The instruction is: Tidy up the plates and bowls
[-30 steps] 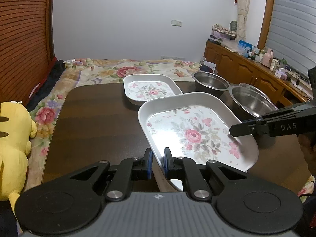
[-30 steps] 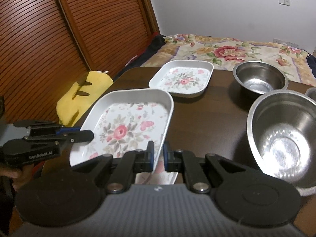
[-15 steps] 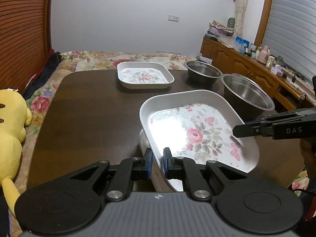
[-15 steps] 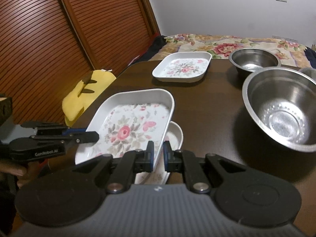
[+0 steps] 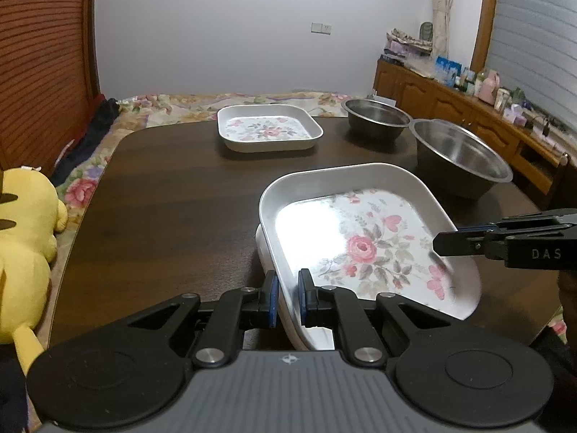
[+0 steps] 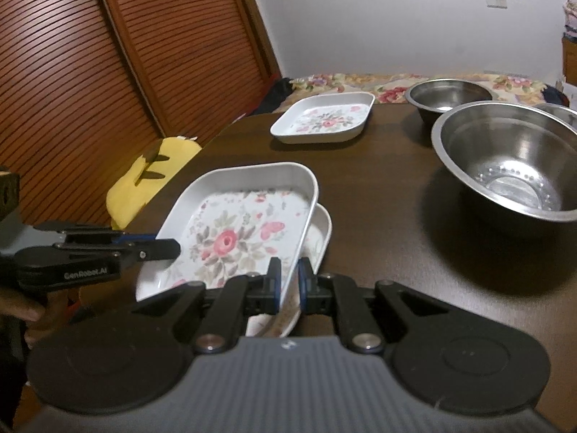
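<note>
The left tool (image 5: 287, 297) clamps the floral plate's (image 5: 364, 241) near rim; the right tool (image 5: 441, 245) grips it at three o'clock, above another plate (image 5: 262, 249) on the tabletop (image 5: 173, 198).

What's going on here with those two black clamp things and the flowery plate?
A person is tidying dishes on a dark table. Both hand-held clamps, the left gripper and the right gripper, are shut on opposite edges of a floral plate, holding it just over a second plate as if to stack it. Another floral plate and steel bowls wait farther back.
</note>
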`<state>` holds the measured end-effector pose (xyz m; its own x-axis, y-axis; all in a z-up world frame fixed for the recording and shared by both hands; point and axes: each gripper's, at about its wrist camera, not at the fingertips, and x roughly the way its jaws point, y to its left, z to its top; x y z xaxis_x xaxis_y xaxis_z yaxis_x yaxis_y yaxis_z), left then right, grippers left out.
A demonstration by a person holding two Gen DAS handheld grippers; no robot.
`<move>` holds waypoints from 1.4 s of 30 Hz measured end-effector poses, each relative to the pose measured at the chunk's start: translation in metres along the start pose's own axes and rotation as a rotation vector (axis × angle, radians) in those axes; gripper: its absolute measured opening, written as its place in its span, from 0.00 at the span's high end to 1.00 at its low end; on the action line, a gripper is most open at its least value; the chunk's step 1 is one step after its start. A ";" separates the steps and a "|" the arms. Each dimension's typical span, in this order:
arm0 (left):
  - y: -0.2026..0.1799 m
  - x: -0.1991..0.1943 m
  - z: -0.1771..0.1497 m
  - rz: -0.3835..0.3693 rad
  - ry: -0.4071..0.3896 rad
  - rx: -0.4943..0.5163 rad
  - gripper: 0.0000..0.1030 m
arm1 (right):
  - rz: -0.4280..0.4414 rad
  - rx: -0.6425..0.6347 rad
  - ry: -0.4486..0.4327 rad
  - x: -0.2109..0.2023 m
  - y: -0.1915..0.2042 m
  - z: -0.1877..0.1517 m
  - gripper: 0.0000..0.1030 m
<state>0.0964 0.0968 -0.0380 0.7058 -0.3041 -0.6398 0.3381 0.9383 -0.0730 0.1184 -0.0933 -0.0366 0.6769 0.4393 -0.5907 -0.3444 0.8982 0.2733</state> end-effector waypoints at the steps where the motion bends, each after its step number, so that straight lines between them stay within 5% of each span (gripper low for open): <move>1: 0.000 0.001 0.000 -0.002 0.002 -0.002 0.88 | -0.005 0.004 -0.007 0.000 0.001 -0.002 0.89; 10: -0.005 0.004 -0.002 0.027 -0.009 0.032 0.88 | -0.130 -0.093 -0.092 0.002 0.019 -0.019 0.89; 36: -0.003 0.005 -0.007 0.049 -0.016 0.014 0.87 | -0.166 -0.109 -0.194 -0.003 0.019 -0.038 0.87; 42: -0.001 -0.003 -0.002 0.057 -0.044 0.005 0.66 | -0.177 -0.092 -0.226 -0.011 0.015 -0.034 0.82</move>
<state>0.0925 0.0971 -0.0375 0.7508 -0.2576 -0.6082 0.2996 0.9535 -0.0339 0.0832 -0.0853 -0.0520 0.8556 0.2787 -0.4362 -0.2591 0.9601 0.1051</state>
